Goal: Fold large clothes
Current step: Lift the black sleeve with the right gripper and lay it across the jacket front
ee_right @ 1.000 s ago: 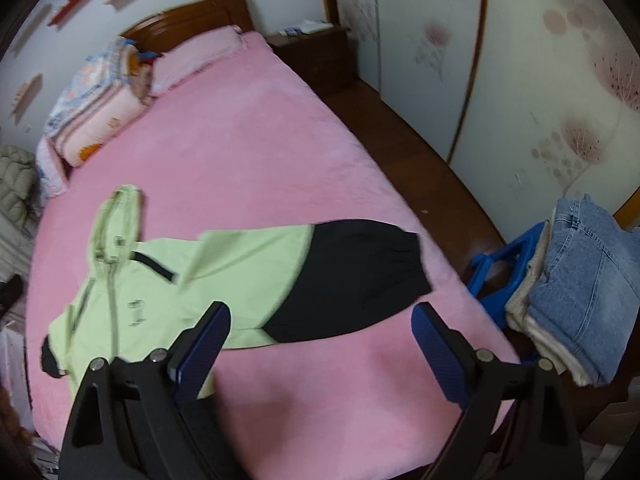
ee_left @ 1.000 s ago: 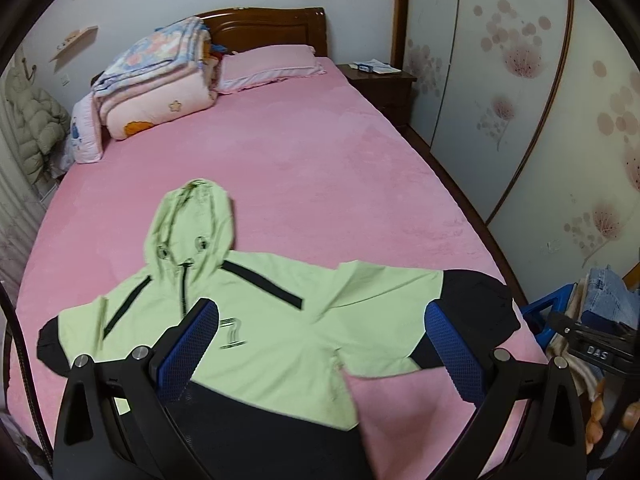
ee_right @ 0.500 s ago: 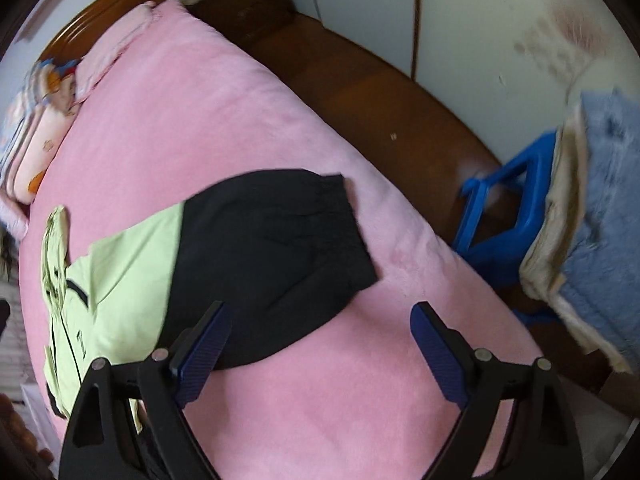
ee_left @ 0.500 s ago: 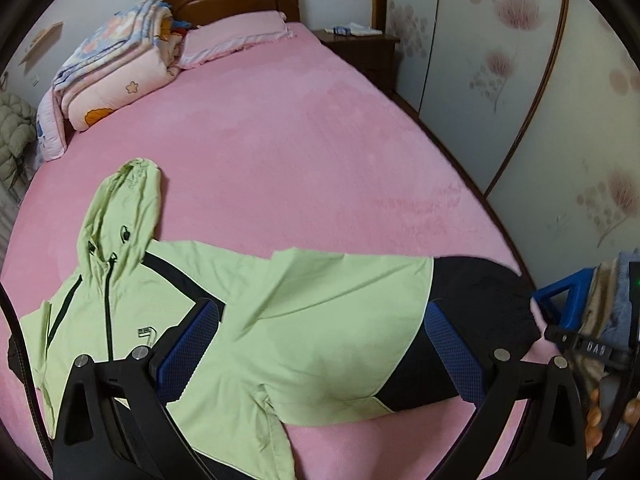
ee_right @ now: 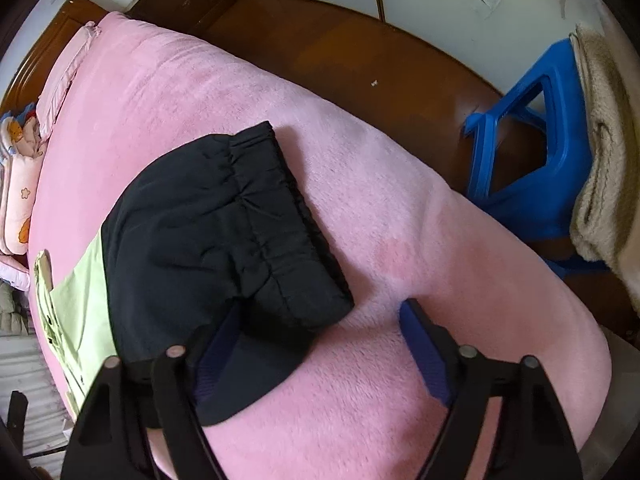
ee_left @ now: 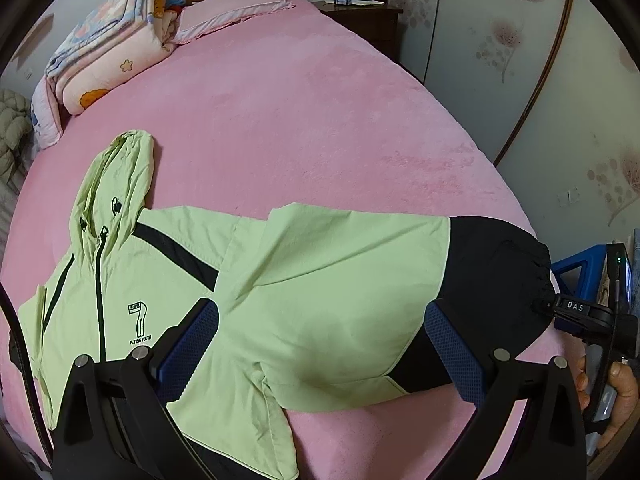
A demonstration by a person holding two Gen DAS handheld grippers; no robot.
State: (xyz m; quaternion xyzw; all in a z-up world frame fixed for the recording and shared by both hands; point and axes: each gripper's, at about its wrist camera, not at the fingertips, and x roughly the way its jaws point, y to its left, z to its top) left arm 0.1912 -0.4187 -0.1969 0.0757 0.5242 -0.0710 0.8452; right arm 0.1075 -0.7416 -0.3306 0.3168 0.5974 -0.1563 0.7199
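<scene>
A light green hooded jacket (ee_left: 132, 280) with a zip and black sleeve ends lies face up on the pink bed (ee_left: 304, 112). Its right-hand sleeve (ee_left: 340, 280) stretches out sideways to the black cuff (ee_right: 256, 216). My left gripper (ee_left: 320, 312) hangs open just above the green part of that sleeve, near the armpit. My right gripper (ee_right: 320, 320) points steeply down at the cuff's near corner. Its jaws are closing, with the corner of the black cloth between them and the pads not pressing on it. The right gripper's body (ee_left: 580, 312) and a hand show at the bed's edge.
Folded quilts (ee_left: 112, 52) and a pillow (ee_left: 232, 8) lie at the headboard. A blue stool (ee_right: 528, 148) with stacked clothes (ee_right: 600, 152) stands on the wooden floor beside the bed's near corner. A nightstand (ee_left: 360, 8) is by the wall.
Both grippers have come down toward the jacket. The right one has rolled and moved from above the sleeve to the black cuff, and its jaws have narrowed.
</scene>
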